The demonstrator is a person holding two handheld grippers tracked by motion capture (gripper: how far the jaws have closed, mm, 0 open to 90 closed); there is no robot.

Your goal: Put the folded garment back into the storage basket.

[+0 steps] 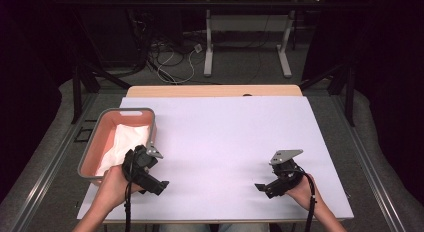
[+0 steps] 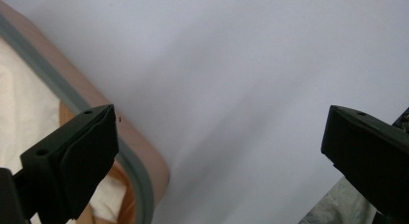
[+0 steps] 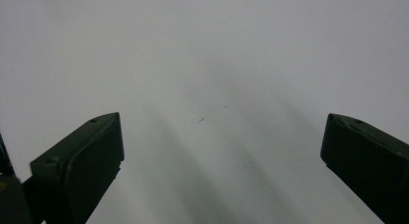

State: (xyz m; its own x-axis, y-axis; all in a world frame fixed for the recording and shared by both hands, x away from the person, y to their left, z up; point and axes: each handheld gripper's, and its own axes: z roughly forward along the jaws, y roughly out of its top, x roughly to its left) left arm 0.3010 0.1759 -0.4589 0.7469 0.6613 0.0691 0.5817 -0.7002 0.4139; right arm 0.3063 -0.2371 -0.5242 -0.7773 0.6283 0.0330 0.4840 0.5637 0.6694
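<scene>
Where high view blurs — tongs (image 2: 219, 151) agape.

A pink bin (image 1: 93, 142) with a grey rim holds white cloth (image 1: 125, 142) on the plain white table (image 1: 230, 142).

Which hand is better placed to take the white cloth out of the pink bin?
Left. The left gripper, jaws open, sits beside the pink bin holding the white cloth; the right gripper is across the table.

The pink bin (image 1: 97, 142) with the grey rim sat at the table's left edge, upright and open-topped. A crumpled white cloth (image 1: 125, 142) lay inside it, bunched toward the near right side.
</scene>
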